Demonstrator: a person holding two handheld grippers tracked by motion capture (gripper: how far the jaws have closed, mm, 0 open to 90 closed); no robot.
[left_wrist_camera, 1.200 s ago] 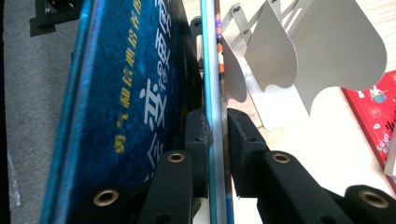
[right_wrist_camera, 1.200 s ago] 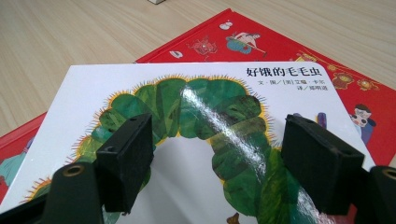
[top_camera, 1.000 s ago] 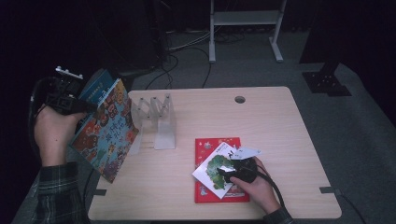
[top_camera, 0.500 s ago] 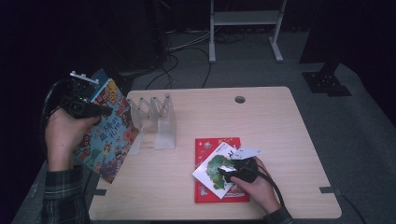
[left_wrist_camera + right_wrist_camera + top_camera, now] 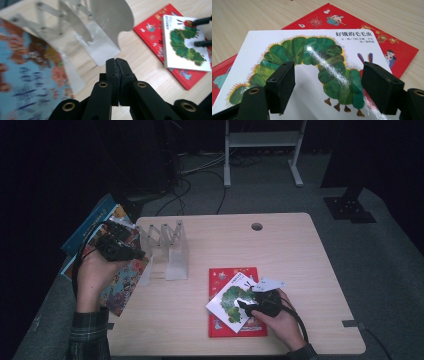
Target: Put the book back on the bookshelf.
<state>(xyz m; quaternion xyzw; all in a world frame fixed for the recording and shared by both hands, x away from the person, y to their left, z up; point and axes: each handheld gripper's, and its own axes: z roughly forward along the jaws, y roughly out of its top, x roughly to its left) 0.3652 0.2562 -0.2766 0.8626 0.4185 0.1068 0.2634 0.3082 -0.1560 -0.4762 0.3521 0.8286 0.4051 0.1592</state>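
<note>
The pale wooden table (image 5: 300, 250) with a round cable hole carries everything here. At its left edge a large picture book with a busy blue and orange cover (image 5: 120, 282) overhangs the tabletop, and a second, blue-covered book (image 5: 92, 227) lies beneath it, mostly hidden and lost in the dark beyond the edge. Beside them stands a clear acrylic accordion-style book rack (image 5: 167, 250); all of its slots that I can see are empty, and the large book lies against its left foot rather than in it.

Toward the near right a red hardcover picture book (image 5: 225, 275) lies flat, and a white picture book with a green caterpillar on the cover (image 5: 312, 65) rests slanted on top of it, hiding much of the red cover.

The left gripper (image 5: 117, 67) sits over the large colourful book, its jaws clenched tight together with nothing between them. In its own view the book at the left is blurred and its print cannot be read.

The right gripper (image 5: 327, 85) hovers low over the caterpillar book, jaws standing apart on either side of the caterpillar drawing. They have been closing slightly, yet they grasp nothing. Whether their tips touch the cover I cannot tell.
</note>
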